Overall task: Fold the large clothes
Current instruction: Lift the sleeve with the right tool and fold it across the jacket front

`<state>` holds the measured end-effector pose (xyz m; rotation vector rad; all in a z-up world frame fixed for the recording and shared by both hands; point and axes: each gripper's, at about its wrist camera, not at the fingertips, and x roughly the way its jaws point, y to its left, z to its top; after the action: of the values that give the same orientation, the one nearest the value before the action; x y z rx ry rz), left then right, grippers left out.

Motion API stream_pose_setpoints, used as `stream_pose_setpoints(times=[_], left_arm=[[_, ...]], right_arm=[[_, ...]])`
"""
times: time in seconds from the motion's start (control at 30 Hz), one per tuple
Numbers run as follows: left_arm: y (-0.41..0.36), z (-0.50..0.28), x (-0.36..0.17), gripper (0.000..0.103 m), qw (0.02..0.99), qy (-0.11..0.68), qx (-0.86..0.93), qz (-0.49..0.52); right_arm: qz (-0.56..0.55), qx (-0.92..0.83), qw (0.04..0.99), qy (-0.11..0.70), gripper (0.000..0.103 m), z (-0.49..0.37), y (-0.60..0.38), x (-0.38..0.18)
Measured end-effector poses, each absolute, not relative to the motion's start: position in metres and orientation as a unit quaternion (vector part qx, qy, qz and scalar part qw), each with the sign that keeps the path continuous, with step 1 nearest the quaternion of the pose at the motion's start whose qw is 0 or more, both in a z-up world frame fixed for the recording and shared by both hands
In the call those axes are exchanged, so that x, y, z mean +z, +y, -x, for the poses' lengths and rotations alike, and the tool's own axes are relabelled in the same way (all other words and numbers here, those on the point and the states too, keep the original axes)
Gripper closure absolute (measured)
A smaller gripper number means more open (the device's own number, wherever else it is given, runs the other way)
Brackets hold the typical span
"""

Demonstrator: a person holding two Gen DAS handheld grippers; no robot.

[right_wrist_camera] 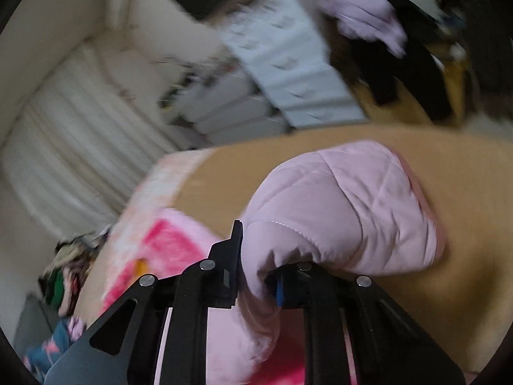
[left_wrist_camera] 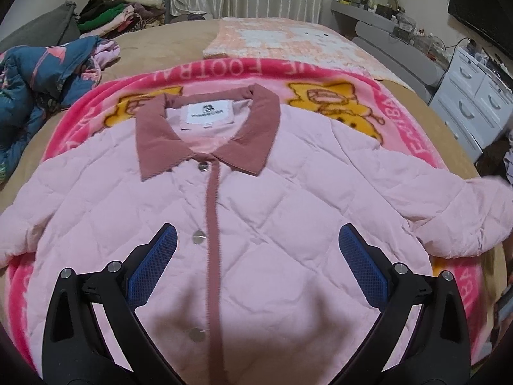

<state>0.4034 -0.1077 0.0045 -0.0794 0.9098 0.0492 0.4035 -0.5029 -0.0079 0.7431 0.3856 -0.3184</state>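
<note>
My left tool (left_wrist_camera: 256, 250) hangs open over the pink quilted jacket (left_wrist_camera: 256, 211) — my right tool (right_wrist_camera: 256, 272) pinches its sleeve (right_wrist_camera: 346, 205).

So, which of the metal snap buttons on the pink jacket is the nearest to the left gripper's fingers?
The middle snap. It sits just beside the blue pad of one of the fingers of the left gripper; the top snap is up under the collar, the bottom snap lower, between the arms.

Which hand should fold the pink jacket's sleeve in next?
Probably the right gripper: its jaws already clamp the pink jacket's sleeve. The left gripper hovers open over the front, holding nothing.
</note>
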Motion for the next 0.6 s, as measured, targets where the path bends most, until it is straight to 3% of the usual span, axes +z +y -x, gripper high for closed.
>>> stream_pose_setpoints(times=[0.27, 0.6], left_arm=[[-0.070, -0.389, 0.033, 0.008, 0.907, 0.417, 0.031, 0.055], [-0.015, -0.370, 0.060, 0.008, 0.911, 0.404, 0.047, 0.073]], right_arm=[[-0.246, -0.038, 0.958, 0.141, 0.089, -0.400, -0.410, 0.076], [-0.143, 0.064, 0.978, 0.138, 0.089, -0.392, -0.312, 0.110]])
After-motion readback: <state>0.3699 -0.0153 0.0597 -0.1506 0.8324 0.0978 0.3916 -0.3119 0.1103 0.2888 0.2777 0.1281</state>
